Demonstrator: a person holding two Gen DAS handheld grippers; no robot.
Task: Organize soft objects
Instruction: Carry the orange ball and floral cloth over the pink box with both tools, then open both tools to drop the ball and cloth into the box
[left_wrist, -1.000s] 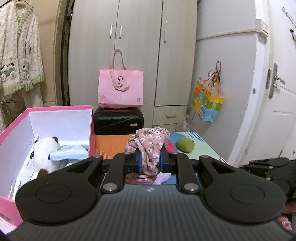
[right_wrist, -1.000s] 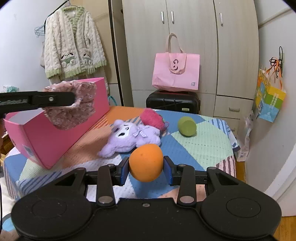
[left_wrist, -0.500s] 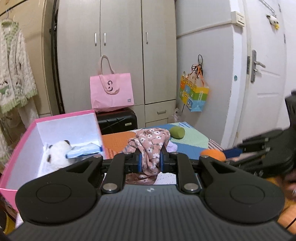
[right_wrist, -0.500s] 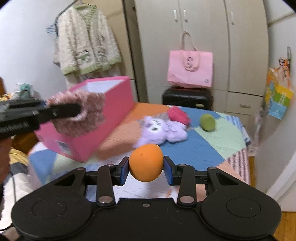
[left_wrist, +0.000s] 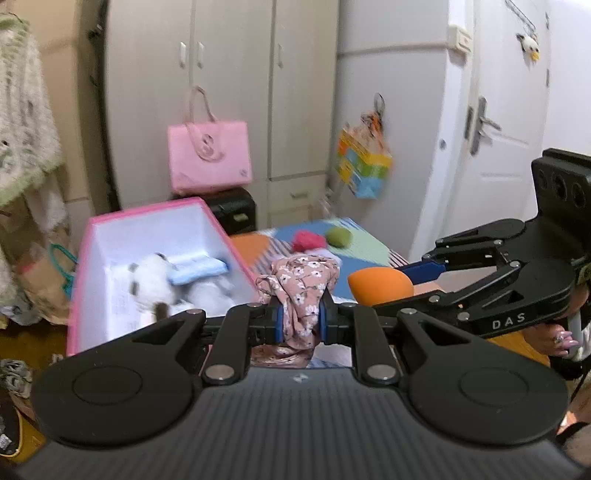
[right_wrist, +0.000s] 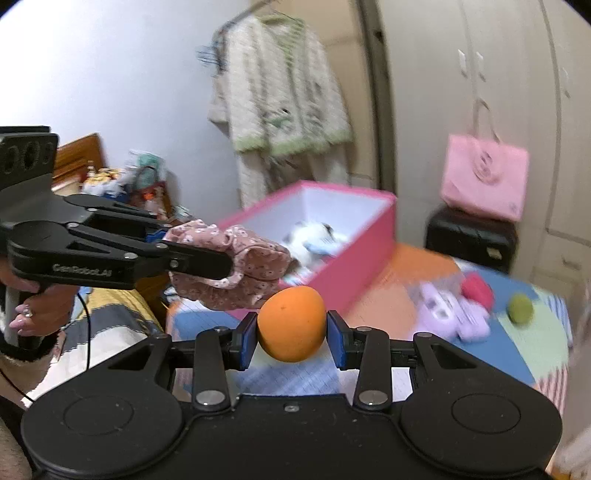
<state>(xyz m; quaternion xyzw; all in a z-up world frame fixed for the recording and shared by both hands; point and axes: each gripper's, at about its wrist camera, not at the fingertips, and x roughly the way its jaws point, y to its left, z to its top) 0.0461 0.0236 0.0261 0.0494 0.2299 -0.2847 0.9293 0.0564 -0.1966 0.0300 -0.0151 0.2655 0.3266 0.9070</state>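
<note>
Pink cardboard makes up the biggest risk here: the storage box (right_wrist: 354, 236) stands open-topped on the patchwork surface (right_wrist: 532, 354), and its near rim is a thin edge that either load could catch on, which I judge might tip or shove the box rather than fill it. Room inside looks limited at the far end, where a white plush toy (left_wrist: 155, 277) and a pale blue folded item (left_wrist: 197, 266) lie, so the freer space seems to be the near half. Both tools converge on that one opening from close quarters, and a collision between them is the likeliest slip. The left gripper (left_wrist: 299, 319) is clamped tight on a floral pink cloth (left_wrist: 301, 291), which droops below the jaws; that hanging fold could snag the rim or drape over the wall instead of dropping in. The right gripper (right_wrist: 291, 334) is pinched on an orange soft ball (right_wrist: 291, 323), held just beside and slightly below the cloth in the right wrist view; being round and squashy, it could squirt free or roll off the surface if released short of the box. Further along the surface, well apart from the box, wait a purple plush (right_wrist: 454, 314), a red fluffy item (right_wrist: 478, 290) and a green ball (right_wrist: 521, 309).
</note>
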